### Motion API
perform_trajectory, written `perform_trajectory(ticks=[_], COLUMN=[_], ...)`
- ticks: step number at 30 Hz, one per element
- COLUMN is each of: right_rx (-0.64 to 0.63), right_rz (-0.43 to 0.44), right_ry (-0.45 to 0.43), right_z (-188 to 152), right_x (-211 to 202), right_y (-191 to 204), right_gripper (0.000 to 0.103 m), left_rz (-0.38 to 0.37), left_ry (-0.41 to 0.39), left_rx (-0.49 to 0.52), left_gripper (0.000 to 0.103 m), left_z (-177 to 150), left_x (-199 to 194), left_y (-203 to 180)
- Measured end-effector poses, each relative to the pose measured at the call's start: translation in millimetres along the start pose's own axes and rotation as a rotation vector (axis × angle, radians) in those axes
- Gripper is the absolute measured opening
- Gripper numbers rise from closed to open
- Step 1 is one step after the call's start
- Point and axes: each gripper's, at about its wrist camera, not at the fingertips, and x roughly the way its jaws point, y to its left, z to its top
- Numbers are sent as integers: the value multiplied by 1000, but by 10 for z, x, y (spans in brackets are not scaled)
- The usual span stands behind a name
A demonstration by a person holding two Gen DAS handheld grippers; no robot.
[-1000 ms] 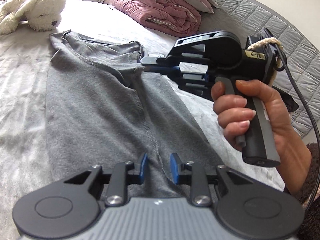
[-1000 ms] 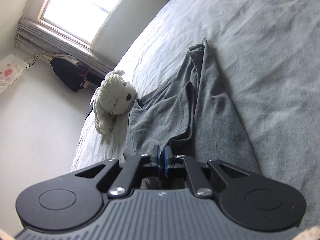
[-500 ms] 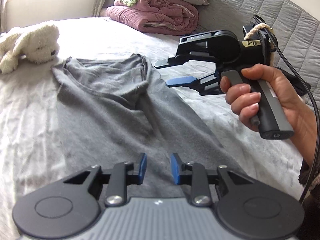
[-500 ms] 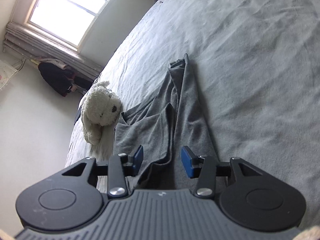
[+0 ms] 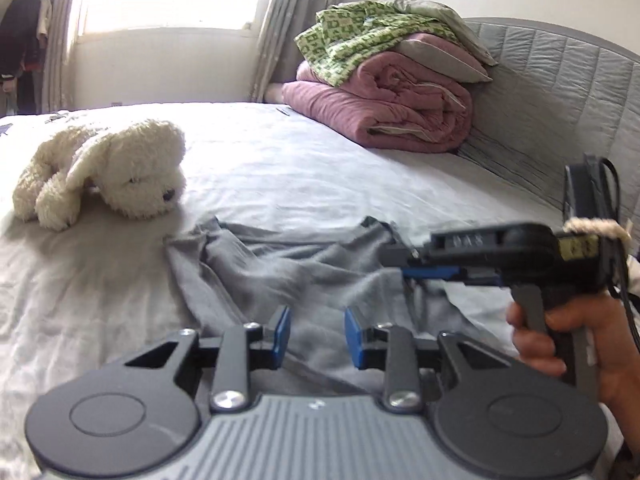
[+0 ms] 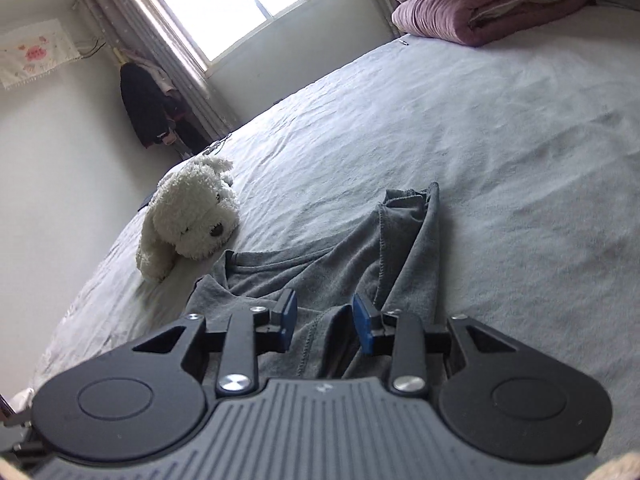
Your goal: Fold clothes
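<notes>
A grey T-shirt point(image 5: 280, 268) lies on the bed, its sleeve side folded over the body; it also shows in the right wrist view point(image 6: 360, 264). My left gripper point(image 5: 315, 334) is open and empty, low over the shirt's near part. My right gripper point(image 6: 325, 322) is open and empty just above the shirt's folded middle. In the left wrist view the right gripper point(image 5: 404, 264) shows from the side, hand-held, at the shirt's right edge.
A white plush dog point(image 5: 108, 168) lies just beyond the shirt's far left corner, also in the right wrist view point(image 6: 192, 216). Folded pink and green bedding point(image 5: 384, 92) is stacked against the grey padded headboard point(image 5: 560, 92). Window and curtains stand behind the bed.
My right gripper was shut on the shirt's fold a second ago; it has opened, let go and drawn back. Both grippers have dropped lower and tilted up toward the window.
</notes>
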Motion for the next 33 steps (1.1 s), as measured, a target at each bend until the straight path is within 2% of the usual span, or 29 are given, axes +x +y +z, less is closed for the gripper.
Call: perform_trajectory(ticks=[3, 4, 6, 8, 11, 13, 15, 16, 17, 18, 19, 21, 24, 25, 26, 28, 30, 33], right_rx=[-54, -36, 19, 14, 3, -23, -34, -38, -32, -20, -7, 33, 113, 140, 164, 180, 196, 236], right_rz=[9, 29, 77, 105, 129, 116, 129, 137, 151, 170, 186, 200, 196, 194, 182, 113, 64, 108], right_ry=[-13, -24, -49, -46, -20, -16, -48, -66, -87, -117, -144, -173, -188, -193, -182, -114, -36, -23], right_z=[-139, -160, -185, -146, -104, -105, -83, -71, -52, -29, -7, 21, 55, 66, 68, 49, 13, 29], right_x=[69, 62, 34, 31, 57, 96, 48, 18, -21, -73, -118, -155, -149, -147, -120, -12, 104, 66], right_y=[-25, -65, -162, -169, -132, -60, -9, 15, 19, 8, -10, -84, -239, -291, -332, -369, -402, -433], right_gripper=[34, 34, 26, 13, 8, 7, 6, 6, 6, 6, 6, 5, 5, 5, 5, 5, 6, 15], left_rz=[97, 123, 165, 118, 14, -23, -46, -52, -55, -60, -64, -56, 1, 22, 44, 50, 44, 28], left_ry=[0, 10, 29, 36, 31, 19, 16, 14, 9, 2, -5, -54, -133, -144, -154, -166, -171, -162], left_rx=[5, -9, -64, -183, -372, -422, -456, -463, -466, -473, -481, -477, -442, -420, -399, -363, -322, -271], left_gripper=[31, 32, 36, 44, 45, 45, 43, 37, 17, 8, 6, 6, 8, 15, 28, 38, 38, 38], left_z=[164, 197, 229, 192, 122, 126, 141, 145, 139, 127, 114, 98, 100, 110, 120, 142, 170, 213], left_x=[240, 302, 425, 541, 700, 752, 802, 822, 833, 842, 851, 815, 726, 710, 693, 645, 583, 481], left_y=[234, 337, 591, 836, 1171, 1218, 1238, 1230, 1211, 1196, 1181, 1139, 1051, 1019, 988, 950, 913, 871])
